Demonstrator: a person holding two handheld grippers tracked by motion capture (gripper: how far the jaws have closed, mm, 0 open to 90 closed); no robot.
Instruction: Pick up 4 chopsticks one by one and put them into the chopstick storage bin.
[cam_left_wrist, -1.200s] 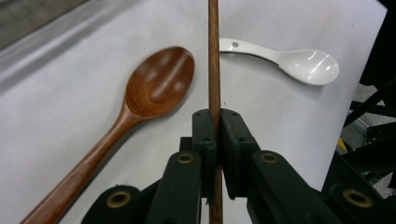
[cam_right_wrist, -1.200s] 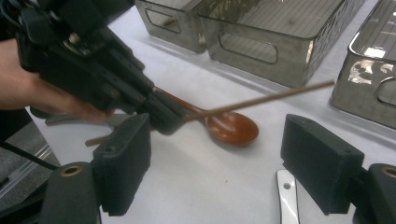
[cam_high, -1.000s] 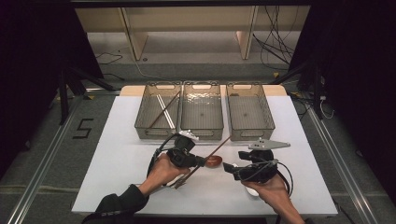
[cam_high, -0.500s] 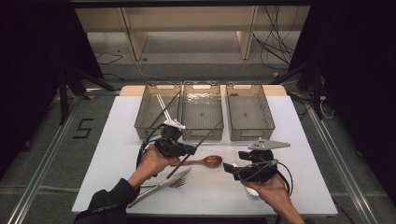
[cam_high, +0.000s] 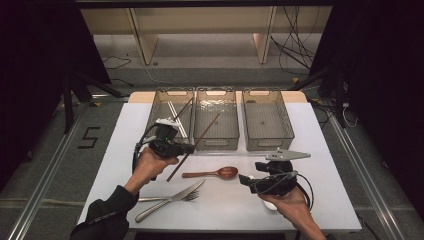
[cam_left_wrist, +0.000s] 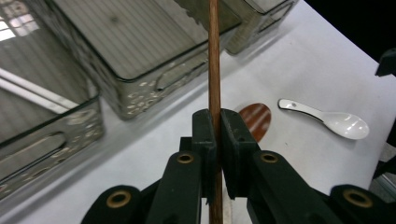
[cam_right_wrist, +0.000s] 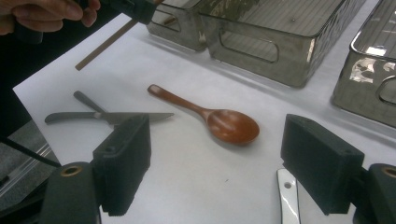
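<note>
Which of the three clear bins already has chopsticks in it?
The leftmost clear plastic bin: a brown chopstick and pale sticks lie inside. The middle bin and right bin hold nothing I can see.

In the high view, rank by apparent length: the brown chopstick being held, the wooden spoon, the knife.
1. Brown chopstick, though it is lifted nearer the camera.
2. Knife, slightly shorter, so this order is unsure.
3. Wooden spoon, clearly shortest.

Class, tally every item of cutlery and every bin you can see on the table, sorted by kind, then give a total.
Clear plastic bins: 3
Brown wooden chopsticks: 2
Pale chopsticks: 2
Brown wooden spoon: 1
White ceramic spoon: 1
Metal knife: 1
Metal fork: 1
Total: 11
</note>
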